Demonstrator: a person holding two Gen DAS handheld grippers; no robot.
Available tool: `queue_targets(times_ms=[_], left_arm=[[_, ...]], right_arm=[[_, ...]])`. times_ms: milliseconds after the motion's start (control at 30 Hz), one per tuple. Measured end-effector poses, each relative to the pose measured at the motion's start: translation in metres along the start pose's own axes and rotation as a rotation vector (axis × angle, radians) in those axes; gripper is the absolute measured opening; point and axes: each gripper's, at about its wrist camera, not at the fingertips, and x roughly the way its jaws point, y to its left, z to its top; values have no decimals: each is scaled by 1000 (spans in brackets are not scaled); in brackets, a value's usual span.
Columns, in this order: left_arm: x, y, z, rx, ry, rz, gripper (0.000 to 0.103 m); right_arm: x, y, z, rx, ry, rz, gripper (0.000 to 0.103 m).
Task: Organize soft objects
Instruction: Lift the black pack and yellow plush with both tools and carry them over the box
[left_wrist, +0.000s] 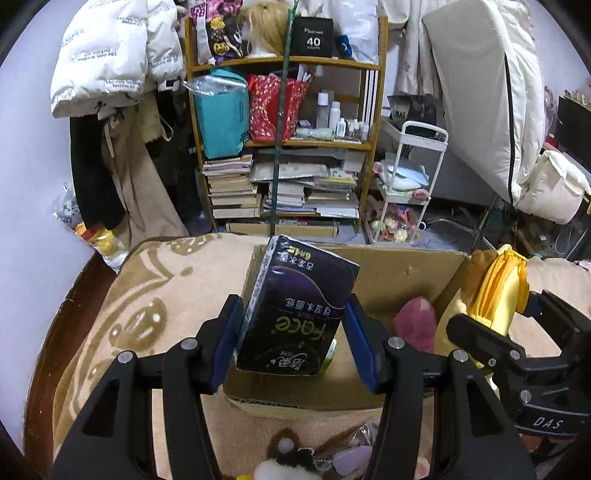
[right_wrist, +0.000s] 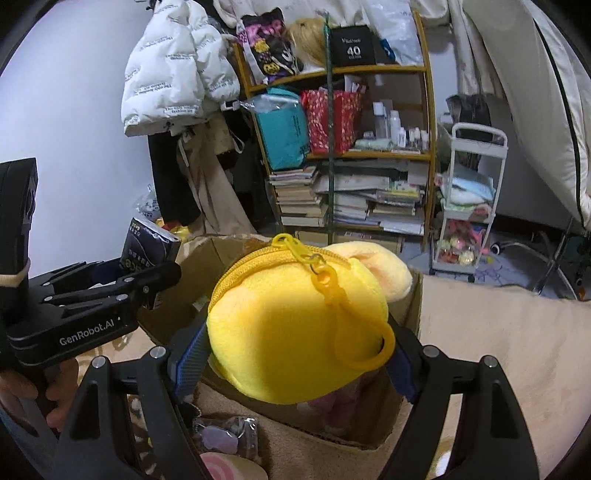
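My left gripper (left_wrist: 295, 332) is shut on a dark purple tissue pack (left_wrist: 295, 306) and holds it above the left part of an open cardboard box (left_wrist: 406, 269) on a beige blanket. It also shows in the right wrist view (right_wrist: 147, 247). My right gripper (right_wrist: 291, 354) is shut on a yellow plush zip pouch (right_wrist: 295, 332) above the box's right side (right_wrist: 413, 306). The pouch shows in the left wrist view (left_wrist: 495, 288) too. A pink plush (left_wrist: 415, 325) lies inside the box.
Small plush toys and keychains (left_wrist: 295, 458) lie on the blanket (left_wrist: 155, 295) in front of the box. A packet (right_wrist: 225, 435) lies there too. Behind stand a cluttered bookshelf (left_wrist: 288, 147), hanging coats (left_wrist: 110, 74) and a white cart (left_wrist: 406, 184).
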Motion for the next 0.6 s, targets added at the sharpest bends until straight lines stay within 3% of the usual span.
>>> queue_targets(times_ms=[600], left_arm=[[19,8,-9,-38,56,-47,54]], right_arm=[[13,-3,-12,-2,49,-10,87]])
